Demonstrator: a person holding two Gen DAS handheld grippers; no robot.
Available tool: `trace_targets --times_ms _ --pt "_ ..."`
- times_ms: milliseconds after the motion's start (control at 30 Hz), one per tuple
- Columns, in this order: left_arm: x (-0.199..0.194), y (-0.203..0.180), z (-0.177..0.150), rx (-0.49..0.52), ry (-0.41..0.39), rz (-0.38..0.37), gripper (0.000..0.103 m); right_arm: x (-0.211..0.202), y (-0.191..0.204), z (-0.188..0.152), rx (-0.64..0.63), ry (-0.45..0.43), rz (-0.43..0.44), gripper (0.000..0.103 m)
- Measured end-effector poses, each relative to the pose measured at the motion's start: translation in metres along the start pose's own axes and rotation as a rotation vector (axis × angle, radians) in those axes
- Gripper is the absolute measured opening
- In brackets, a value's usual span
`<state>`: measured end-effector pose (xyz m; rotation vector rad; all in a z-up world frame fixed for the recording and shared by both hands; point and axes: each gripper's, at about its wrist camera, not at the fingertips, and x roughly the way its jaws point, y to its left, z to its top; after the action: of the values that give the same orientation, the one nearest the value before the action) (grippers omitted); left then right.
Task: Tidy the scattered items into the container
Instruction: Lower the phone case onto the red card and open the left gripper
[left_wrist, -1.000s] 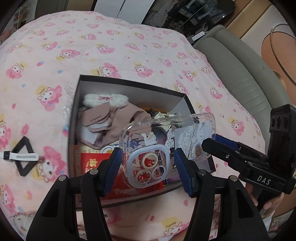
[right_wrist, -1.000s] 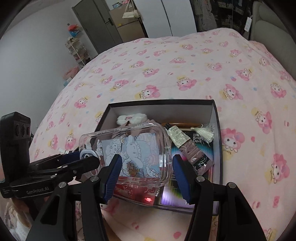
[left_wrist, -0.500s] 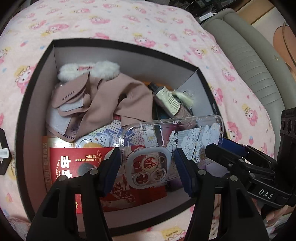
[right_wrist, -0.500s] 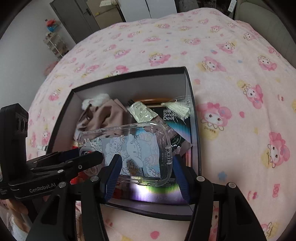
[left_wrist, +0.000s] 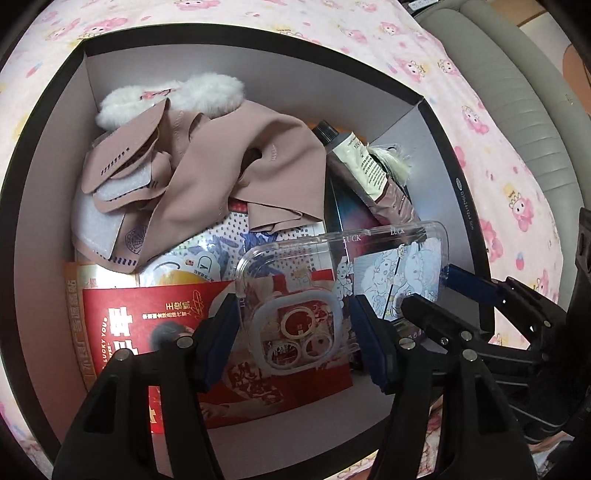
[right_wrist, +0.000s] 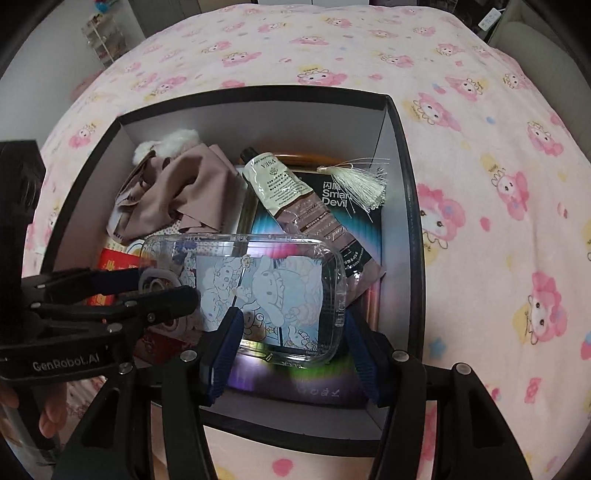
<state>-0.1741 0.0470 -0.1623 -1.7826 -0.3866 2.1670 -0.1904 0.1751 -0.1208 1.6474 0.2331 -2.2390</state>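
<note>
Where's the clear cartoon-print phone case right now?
The clear cartoon-print phone case is held over the dark open box, left gripper at its camera end, right gripper at the other end.

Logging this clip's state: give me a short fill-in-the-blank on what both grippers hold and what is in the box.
1. The left gripper and the right gripper both clamp the clear ____.
2. The phone case hangs above the open ____.
3. The cream tube lies on a black packet beside a white ____.
4. The box sits on a ____ blanket.

Missing words: phone case; box; tassel; pink
</note>
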Motion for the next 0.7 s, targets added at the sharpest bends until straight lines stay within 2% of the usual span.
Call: trace_targets --times_ms 100,233,300,367,467,600,700 --pt "0.0 -0.008 0.001 0.029 0.001 0.024 0.061 -0.003 -0.001 0.0 0.001 -0.006 -0.002 0.054" --pt "-0.011 -0.004 -0.001 -0.014 -0.057 -0.043 0.06 -0.021 -0.009 0.001 0.048 -0.097 0.023 0.054" --pt "-0.013 0.001 0.0 -0.055 -0.083 -0.014 0.059 -0.031 -0.011 0.003 0.057 -0.161 0.026 0.054" --pt "-0.009 0.002 0.001 -0.071 -0.076 0.025 0.058 -0.034 -0.012 0.006 0.059 -0.186 0.047 0.054" --pt "-0.002 0.002 0.002 -0.067 -0.035 0.024 0.056 -0.024 -0.011 0.012 0.06 -0.146 0.081 0.054" --pt "0.006 -0.014 0.003 -0.016 -0.015 0.024 0.054 -0.012 -0.01 0.014 0.079 -0.086 -0.008 0.053" --pt "0.011 -0.019 0.006 -0.019 -0.003 -0.009 0.052 -0.013 -0.017 0.012 0.12 -0.078 0.014 0.048"
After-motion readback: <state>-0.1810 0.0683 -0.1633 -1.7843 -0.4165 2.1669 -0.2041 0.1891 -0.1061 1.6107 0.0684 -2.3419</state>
